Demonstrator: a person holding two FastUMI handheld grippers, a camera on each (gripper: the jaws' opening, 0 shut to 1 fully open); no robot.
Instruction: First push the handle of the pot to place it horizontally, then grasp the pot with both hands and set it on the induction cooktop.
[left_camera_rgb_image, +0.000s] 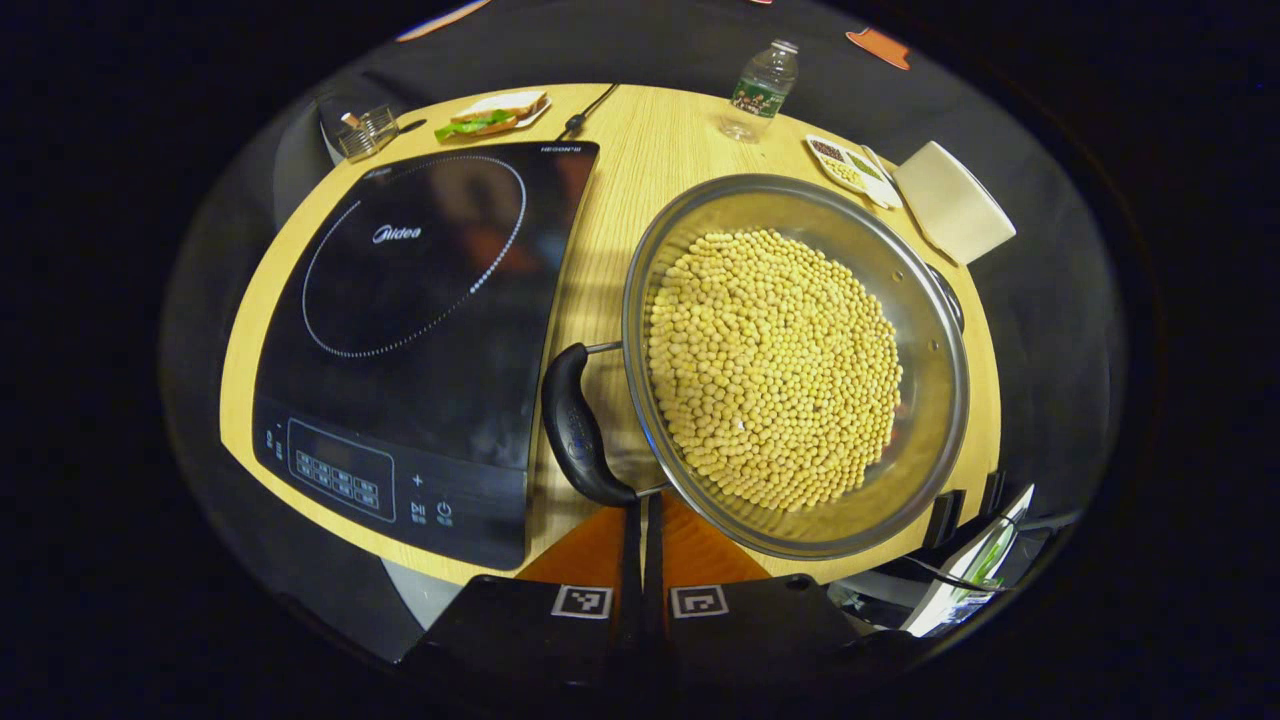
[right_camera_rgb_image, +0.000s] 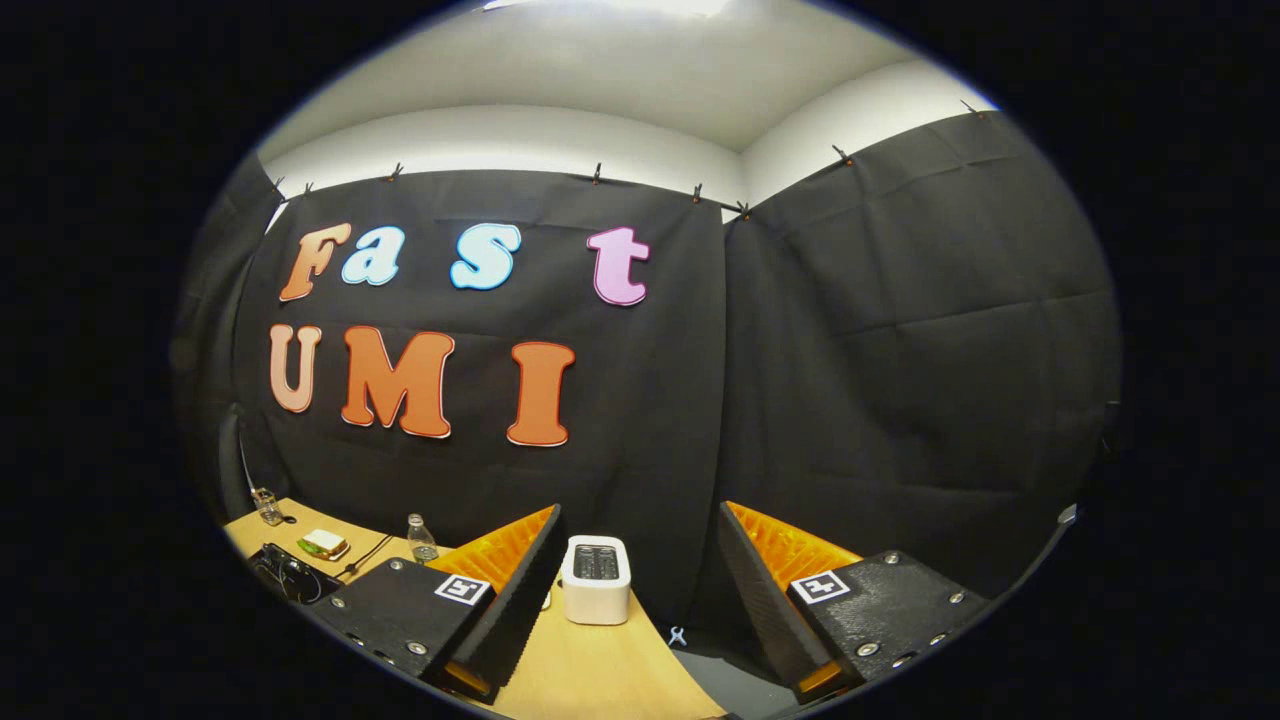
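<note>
Closed left gripper (left_camera_rgb_image: 640, 520) near pot handle (left_camera_rgb_image: 578, 432).

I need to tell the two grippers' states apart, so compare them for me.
The left gripper has its fingers closed together, nearly touching; the right gripper has its fingers spread wide. The left gripper points down at the table, just short of the pot and its black handle; the right gripper points level toward the booth wall, with a white toaster beyond its fingers. Both hold nothing.
</note>
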